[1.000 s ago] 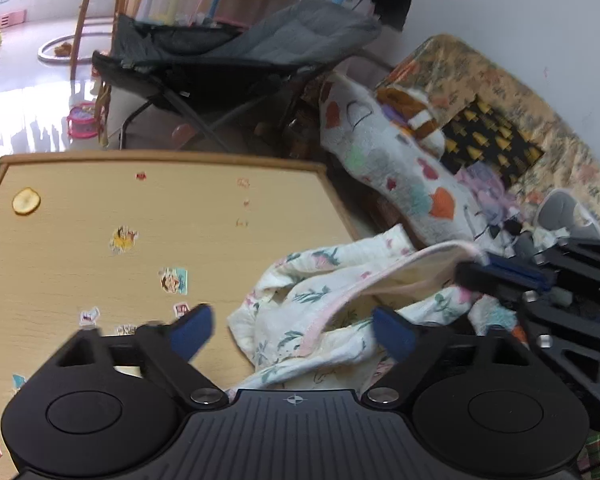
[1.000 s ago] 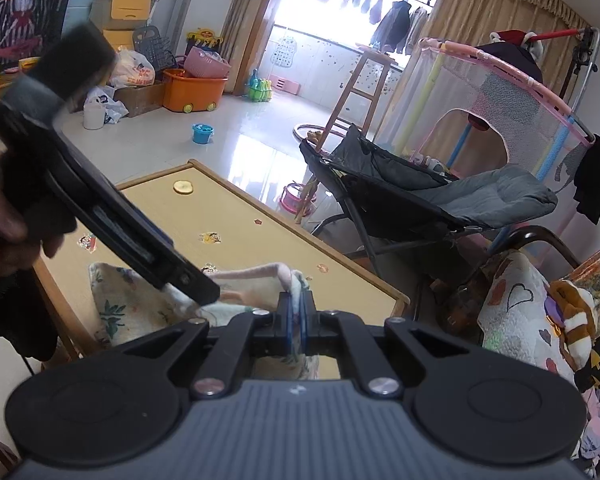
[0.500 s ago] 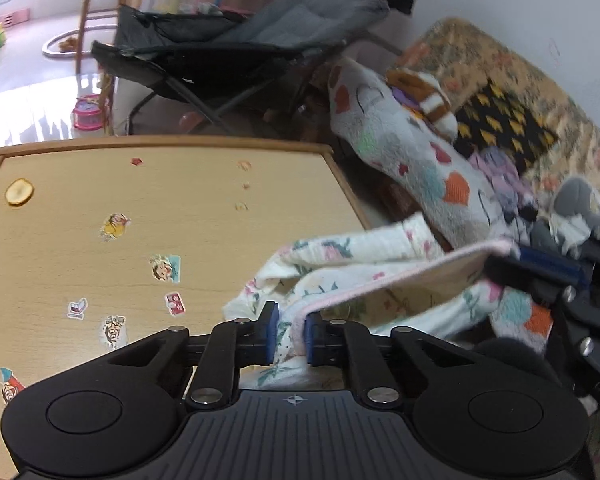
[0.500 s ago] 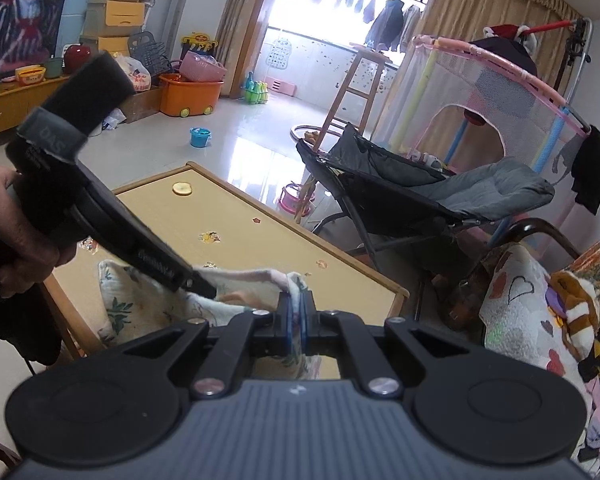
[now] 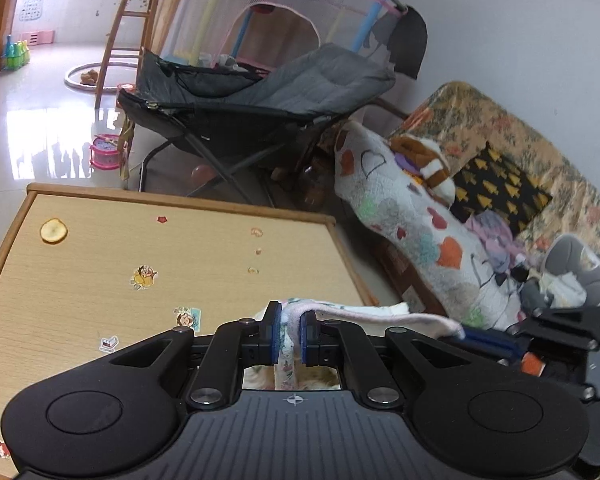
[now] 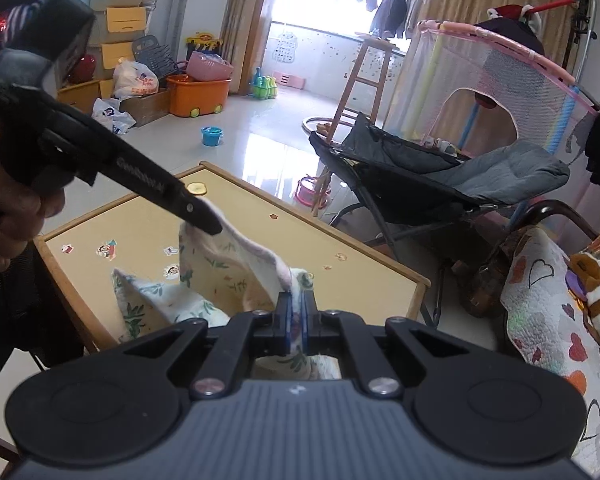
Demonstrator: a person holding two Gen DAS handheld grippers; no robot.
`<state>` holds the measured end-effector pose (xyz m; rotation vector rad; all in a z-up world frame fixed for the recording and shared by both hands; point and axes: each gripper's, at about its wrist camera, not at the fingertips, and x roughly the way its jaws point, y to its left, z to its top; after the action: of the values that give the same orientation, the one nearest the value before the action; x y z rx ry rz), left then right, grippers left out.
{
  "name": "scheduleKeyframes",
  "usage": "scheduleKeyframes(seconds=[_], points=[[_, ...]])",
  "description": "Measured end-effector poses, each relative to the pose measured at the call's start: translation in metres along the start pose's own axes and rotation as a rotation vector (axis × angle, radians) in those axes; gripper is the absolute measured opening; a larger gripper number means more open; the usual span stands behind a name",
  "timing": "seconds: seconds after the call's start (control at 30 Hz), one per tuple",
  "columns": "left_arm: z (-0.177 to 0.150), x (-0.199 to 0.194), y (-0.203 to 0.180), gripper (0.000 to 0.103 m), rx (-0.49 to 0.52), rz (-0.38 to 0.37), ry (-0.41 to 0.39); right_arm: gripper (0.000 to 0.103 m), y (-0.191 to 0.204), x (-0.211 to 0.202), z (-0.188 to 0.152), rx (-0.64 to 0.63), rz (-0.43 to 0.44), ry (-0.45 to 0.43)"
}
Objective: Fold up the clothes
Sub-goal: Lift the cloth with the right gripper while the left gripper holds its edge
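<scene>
Right wrist view: both the left hand-held gripper and right hand-held gripper clench the floral garment's hem, lifted at 6 o'clock over the table; no fold made yet

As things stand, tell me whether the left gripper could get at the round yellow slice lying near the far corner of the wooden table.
Probably not yet. The left gripper is shut on the floral cloth garment, which the right gripper also pinches. The tabletop toward the yellow slice looks bare but for stickers.
</scene>
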<state>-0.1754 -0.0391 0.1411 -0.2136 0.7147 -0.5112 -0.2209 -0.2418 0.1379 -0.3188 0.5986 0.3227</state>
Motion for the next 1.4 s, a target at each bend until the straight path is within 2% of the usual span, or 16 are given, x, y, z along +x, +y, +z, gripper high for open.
scheduleKeyframes(seconds=[0.27, 0.5, 0.73, 0.83, 0.9, 1.0, 1.23, 1.33, 1.4], points=[[0.002, -0.025, -0.002, 0.009, -0.027, -0.006, -0.044, 0.005, 0.000, -0.001, 0.000, 0.062, 0.021, 0.012], [0.013, -0.044, -0.009, 0.009, -0.038, -0.017, -0.088, 0.009, 0.006, 0.005, 0.001, 0.118, 0.082, 0.036], [0.016, -0.054, -0.013, 0.009, -0.035, -0.017, -0.106, 0.014, 0.022, 0.018, -0.005, 0.113, 0.133, 0.071], [0.016, -0.057, -0.011, 0.009, -0.041, -0.012, -0.112, 0.024, 0.029, 0.025, -0.006, 0.110, 0.135, 0.079], [0.015, -0.060, -0.009, 0.009, -0.045, -0.007, -0.115, 0.038, 0.034, 0.029, -0.006, 0.103, 0.136, 0.075], [0.013, -0.063, -0.006, 0.009, -0.050, -0.001, -0.118, 0.046, 0.039, 0.033, -0.004, 0.110, 0.141, 0.066], [0.010, -0.069, -0.002, 0.009, -0.065, -0.008, -0.127, 0.047, 0.043, 0.044, 0.000, 0.168, 0.138, 0.099], [0.008, -0.070, -0.001, 0.009, -0.069, -0.016, -0.128, 0.047, 0.041, 0.051, 0.000, 0.215, 0.141, 0.166], [0.006, -0.070, 0.000, 0.009, -0.070, -0.022, -0.127, 0.037, 0.040, 0.052, -0.002, 0.241, 0.145, 0.178]])
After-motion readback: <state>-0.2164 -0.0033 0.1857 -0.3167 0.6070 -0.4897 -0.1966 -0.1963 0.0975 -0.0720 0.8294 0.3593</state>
